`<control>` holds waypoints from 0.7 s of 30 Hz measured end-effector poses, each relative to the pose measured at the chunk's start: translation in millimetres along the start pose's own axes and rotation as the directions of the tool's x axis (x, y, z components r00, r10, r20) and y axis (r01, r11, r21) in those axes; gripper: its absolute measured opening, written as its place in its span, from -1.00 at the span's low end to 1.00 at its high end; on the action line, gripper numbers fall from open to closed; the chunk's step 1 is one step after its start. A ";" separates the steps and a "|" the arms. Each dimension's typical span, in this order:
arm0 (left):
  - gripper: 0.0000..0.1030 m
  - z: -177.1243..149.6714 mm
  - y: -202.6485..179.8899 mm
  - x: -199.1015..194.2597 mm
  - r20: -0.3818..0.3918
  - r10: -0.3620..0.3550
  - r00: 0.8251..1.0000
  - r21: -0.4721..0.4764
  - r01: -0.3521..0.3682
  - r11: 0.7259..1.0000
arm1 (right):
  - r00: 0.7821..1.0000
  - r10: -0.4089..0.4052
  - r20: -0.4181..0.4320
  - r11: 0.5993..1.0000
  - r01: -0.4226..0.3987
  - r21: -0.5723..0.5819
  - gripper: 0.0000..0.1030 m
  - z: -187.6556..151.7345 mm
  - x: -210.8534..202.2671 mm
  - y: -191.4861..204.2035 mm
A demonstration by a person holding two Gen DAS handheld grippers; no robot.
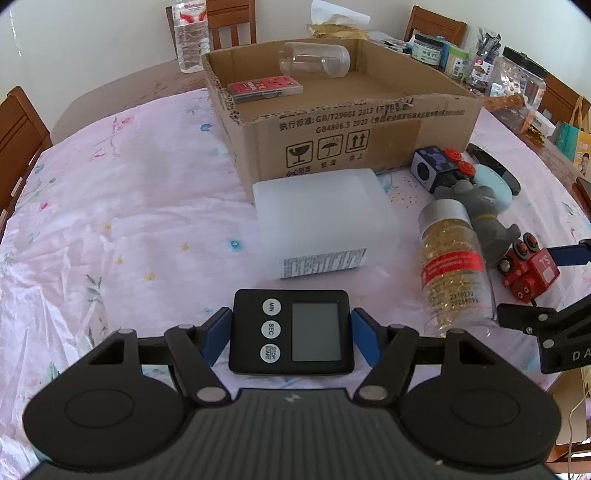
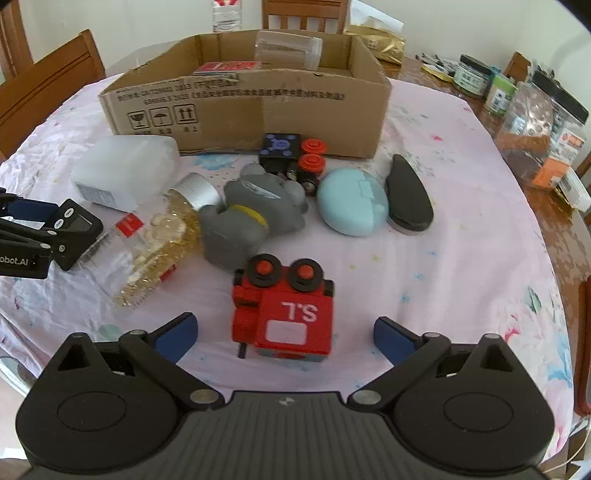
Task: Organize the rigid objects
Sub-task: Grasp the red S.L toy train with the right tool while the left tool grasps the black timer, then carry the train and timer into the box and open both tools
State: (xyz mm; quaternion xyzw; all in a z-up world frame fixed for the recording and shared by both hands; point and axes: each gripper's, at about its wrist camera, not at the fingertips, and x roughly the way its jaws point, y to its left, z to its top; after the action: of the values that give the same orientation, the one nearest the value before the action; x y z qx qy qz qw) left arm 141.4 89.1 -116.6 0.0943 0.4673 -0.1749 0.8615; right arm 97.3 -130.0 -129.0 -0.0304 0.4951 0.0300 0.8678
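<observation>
- The left gripper is clamped on a black digital timer, one blue pad pressed to each side edge, screen and three round buttons facing up.
- The right gripper stands wide, and its pads are clear of the red toy block that sits between them, with bare cloth on either side of it.
- Ahead of the timer lies a frosted white plastic box, close against the front wall of the cardboard box; left of both, the tablecloth is open right out to the table edge.
- The cardboard box is open-topped, with a clear plastic jar on its side and a red flat case inside.
- Between the grippers lies a capsule bottle on its side, touching a grey rubber toy.
- Only the right wrist view fully shows the pale blue oval case and the black oval case just beside it, with a clear stretch of cloth to their right.
- A dark blue toy block rests against the carton's front.
- Wooden chairs ring the table, a water bottle stands behind the carton, and jars crowd the right-hand edge.
</observation>
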 end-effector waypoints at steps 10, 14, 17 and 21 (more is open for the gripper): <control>0.38 -0.1 0.8 -0.1 0.002 0.007 1.000 -0.004 -0.007 1.000 | 1.000 -0.006 0.016 1.000 0.006 0.011 0.22 2.8 -8.3 1.9; 0.38 0.3 0.3 0.4 0.004 0.006 1.000 0.001 -0.006 1.000 | 1.000 -0.014 0.014 1.000 0.014 0.023 0.22 3.7 -7.1 2.2; 0.35 1.6 1.2 0.0 -0.006 -0.002 1.000 0.004 0.002 1.000 | 1.000 -0.022 0.015 0.999 0.022 0.029 0.12 4.4 -6.8 3.5; 0.34 2.7 1.4 -0.8 -0.021 -0.009 1.000 0.018 0.010 1.000 | 0.999 -0.035 0.009 0.999 0.035 0.026 0.09 5.2 -8.1 3.1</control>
State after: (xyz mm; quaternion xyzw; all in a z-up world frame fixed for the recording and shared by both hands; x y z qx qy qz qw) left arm 143.7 89.7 -114.5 0.1019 0.4749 -0.1823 0.8549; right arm 97.5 -126.6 -119.5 -0.0279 0.4906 0.0084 0.8709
